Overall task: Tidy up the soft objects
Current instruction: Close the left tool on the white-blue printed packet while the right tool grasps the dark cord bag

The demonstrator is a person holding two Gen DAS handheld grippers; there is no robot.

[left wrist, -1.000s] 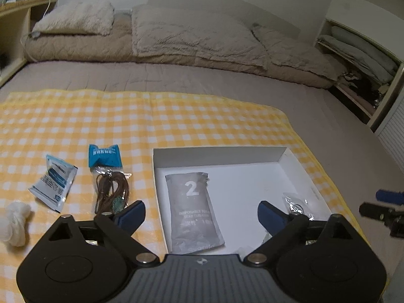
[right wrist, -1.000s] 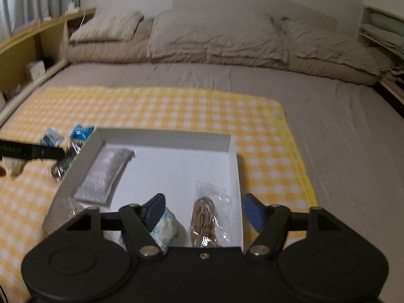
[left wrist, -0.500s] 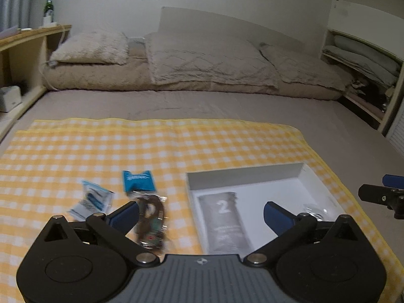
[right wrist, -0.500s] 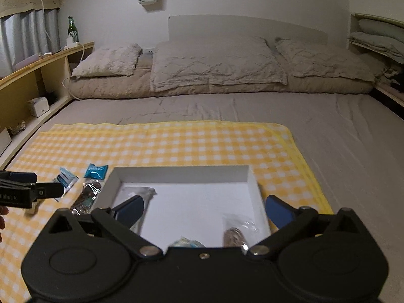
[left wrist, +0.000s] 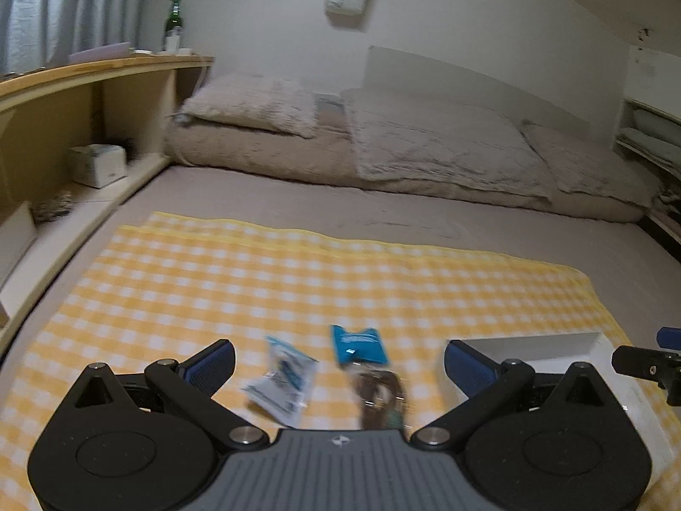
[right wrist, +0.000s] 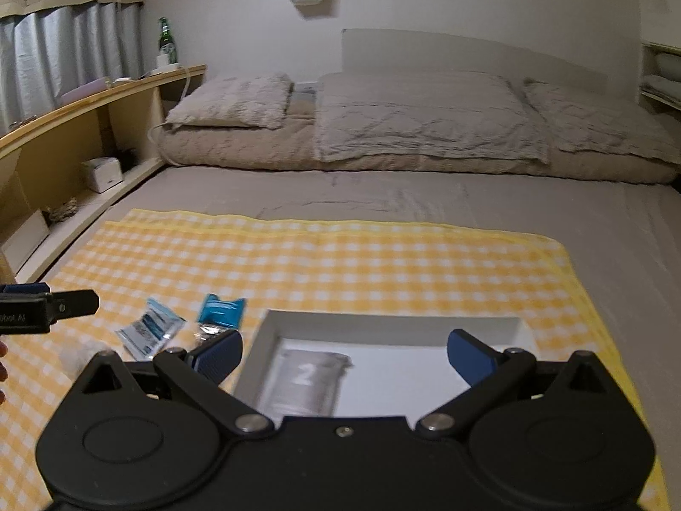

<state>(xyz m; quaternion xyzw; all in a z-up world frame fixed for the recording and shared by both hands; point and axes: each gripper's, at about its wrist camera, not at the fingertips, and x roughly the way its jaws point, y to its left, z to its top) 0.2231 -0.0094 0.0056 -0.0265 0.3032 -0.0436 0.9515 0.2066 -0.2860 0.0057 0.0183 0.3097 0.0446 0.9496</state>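
Yellow checked cloth carries the white box; a grey pouch marked 2 lies inside it. Left of the box lie 2 blue packets. Left gripper and right gripper hover spread wide, empty.

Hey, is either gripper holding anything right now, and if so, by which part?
Nothing is held. The left gripper and right gripper are both open, with nothing between their fingers.
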